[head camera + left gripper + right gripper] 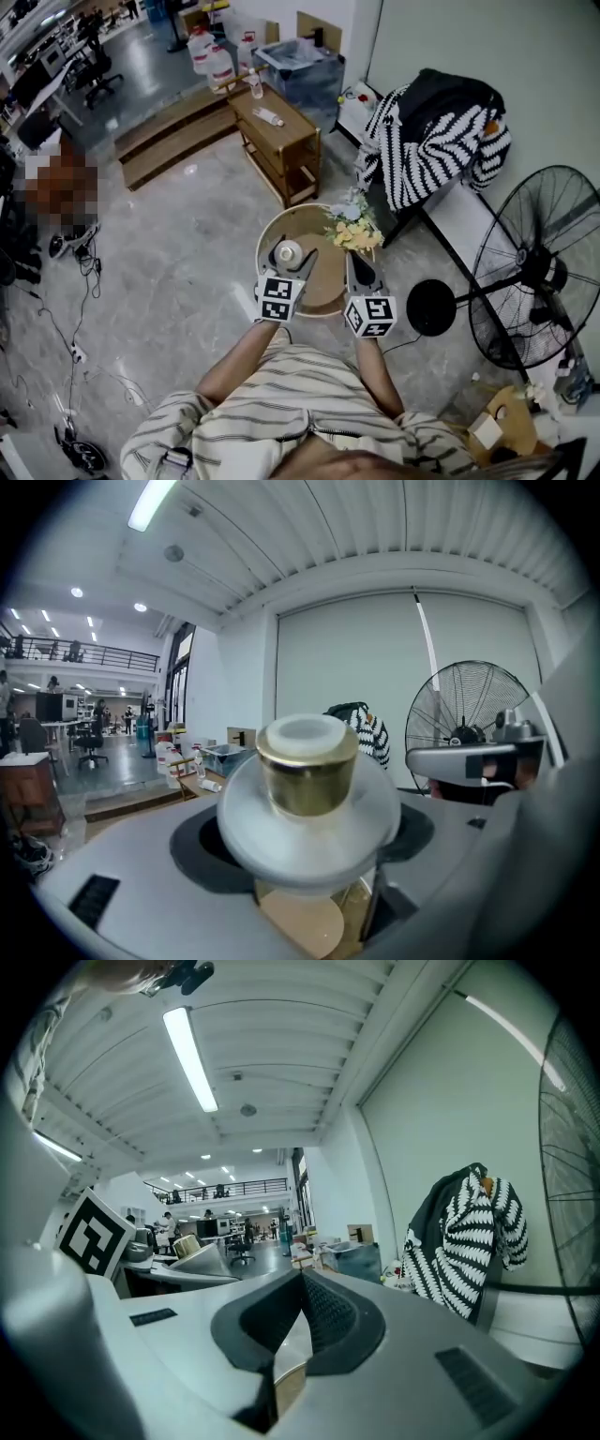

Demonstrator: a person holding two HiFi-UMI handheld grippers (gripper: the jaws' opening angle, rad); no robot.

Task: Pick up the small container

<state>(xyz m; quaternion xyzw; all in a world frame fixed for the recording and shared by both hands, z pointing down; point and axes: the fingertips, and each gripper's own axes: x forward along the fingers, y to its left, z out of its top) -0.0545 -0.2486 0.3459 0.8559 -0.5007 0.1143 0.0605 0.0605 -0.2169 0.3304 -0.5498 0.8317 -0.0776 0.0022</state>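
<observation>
The small container (288,251) has a frosted white body, a gold collar and a white cap. My left gripper (289,259) is shut on it above the round wooden table (323,289). In the left gripper view the container (307,771) fills the middle, pinched between the dark pads of the left gripper (307,844), with the tabletop showing below it. My right gripper (358,261) hovers over the table's right side, beside the left one. Seen in its own view, the right gripper (302,1283) is shut with nothing between its ribbed pads. The held container (194,1247) shows at that view's left.
A bunch of pale flowers (353,228) lies on the table's far right rim. A standing fan (544,272) with its round base (431,307) is at the right. A striped garment (436,141) hangs behind. A wooden bench (277,141) stands beyond the table. Cables (75,272) lie on the floor at left.
</observation>
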